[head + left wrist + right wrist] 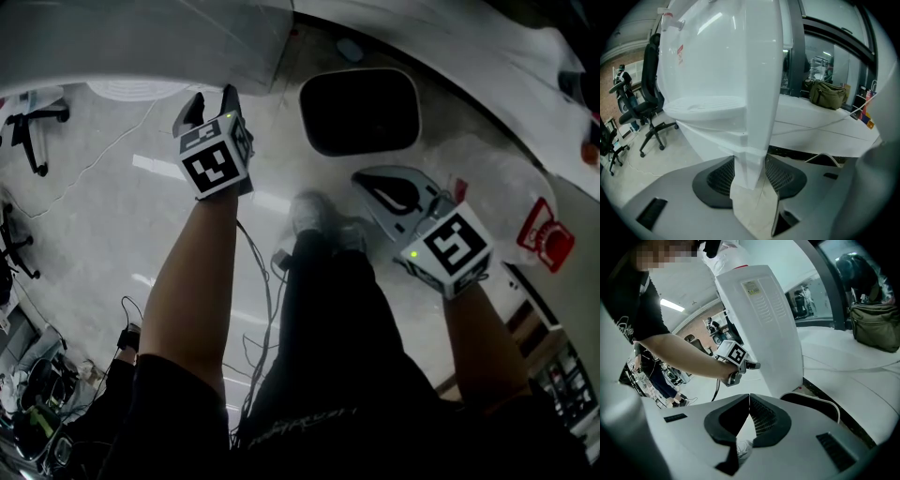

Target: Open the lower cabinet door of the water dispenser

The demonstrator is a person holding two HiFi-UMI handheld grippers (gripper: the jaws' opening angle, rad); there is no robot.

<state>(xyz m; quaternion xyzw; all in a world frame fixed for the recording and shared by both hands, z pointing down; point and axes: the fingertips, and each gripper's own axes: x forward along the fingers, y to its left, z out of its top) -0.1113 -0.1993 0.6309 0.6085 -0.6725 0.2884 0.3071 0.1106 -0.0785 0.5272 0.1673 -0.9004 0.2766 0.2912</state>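
Left gripper (750, 164) is clamped on the cabinet door's white edge (761, 93), dead centre between its pads; right gripper (748, 401) is pinched together, empty; the actual swing-open looks still to do.

Glossy pale floor (112, 187), office chairs (649, 79), olive bag (828, 93) on white ledge (811, 116), windows (843, 56) behind.

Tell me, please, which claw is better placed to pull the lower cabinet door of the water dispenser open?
The left claw. Its pads grip a white edge of the water dispenser below its drip tray, seemingly the door's edge. The right claw is shut, empty, apart from that edge.
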